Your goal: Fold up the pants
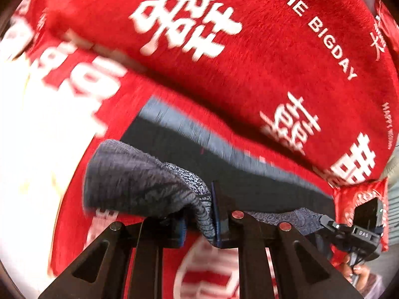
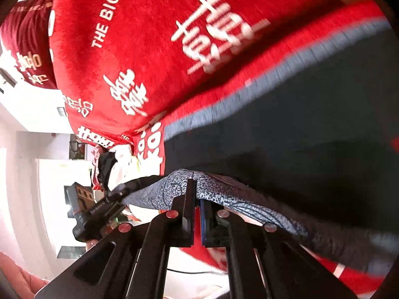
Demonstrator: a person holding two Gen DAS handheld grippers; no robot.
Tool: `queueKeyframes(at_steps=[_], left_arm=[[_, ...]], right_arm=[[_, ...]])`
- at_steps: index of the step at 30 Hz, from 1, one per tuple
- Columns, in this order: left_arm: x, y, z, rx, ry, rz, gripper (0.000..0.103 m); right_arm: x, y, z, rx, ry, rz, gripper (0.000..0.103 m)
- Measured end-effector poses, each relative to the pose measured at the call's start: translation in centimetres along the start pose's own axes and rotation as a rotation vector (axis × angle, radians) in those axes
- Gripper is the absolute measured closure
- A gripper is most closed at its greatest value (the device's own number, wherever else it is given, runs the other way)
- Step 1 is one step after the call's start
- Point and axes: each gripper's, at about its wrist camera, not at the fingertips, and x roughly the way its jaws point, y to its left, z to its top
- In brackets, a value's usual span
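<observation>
Left gripper [image 1: 199, 224] and right gripper [image 2: 197, 214] fingers each clamped on pants [image 1: 139, 182] hem above red blanket [image 1: 261, 49].

place: home bedroom | evidence: red blanket [image 1: 261, 57] (wedding print), white walls [image 2: 27, 134]
</observation>
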Motion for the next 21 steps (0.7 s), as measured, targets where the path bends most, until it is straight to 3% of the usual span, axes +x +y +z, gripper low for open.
queueKeyframes(at_steps=[4,8,10,14,15,16,18,21], left_arm=[[7.3,-0.8,4.1,0.043,-0.005,0.106,0.085],[13.7,0.2,5.1,0.006,0.038,0.194,0.082],[14.7,0.0,5.3,0.010,0.023,0.219,0.081],[13.2,-1.3,5.2,0.070,0.022,0.253,0.080],[12.3,-1.6,5.2,0.086,0.018,0.254,0.074],[11.4,-1.8,5.1,0.099,0.005,0.267,0.053],[9.2,-2.4,4.7,0.123,-0.058,0.321,0.023],[8.8,-3.0,4.2,0.157,-0.051,0.322,0.023]], right_arm=[[4.6,-0.6,7.0,-0.054,0.033,-0.069,0.100],[10.0,-3.1,11.3,-0.077,0.088,-0.160,0.097],[11.7,-4.6,12.4,-0.070,0.104,-0.197,0.098],[12.1,-5.8,13.3,-0.012,0.112,-0.177,0.095],[11.8,-5.5,13.2,-0.017,0.120,-0.176,0.082],[11.2,-4.8,13.1,-0.038,0.124,-0.177,0.054],[10.0,-3.4,12.6,-0.082,0.116,-0.177,0.026],[8.2,-1.1,11.1,-0.145,0.099,-0.159,0.026]])
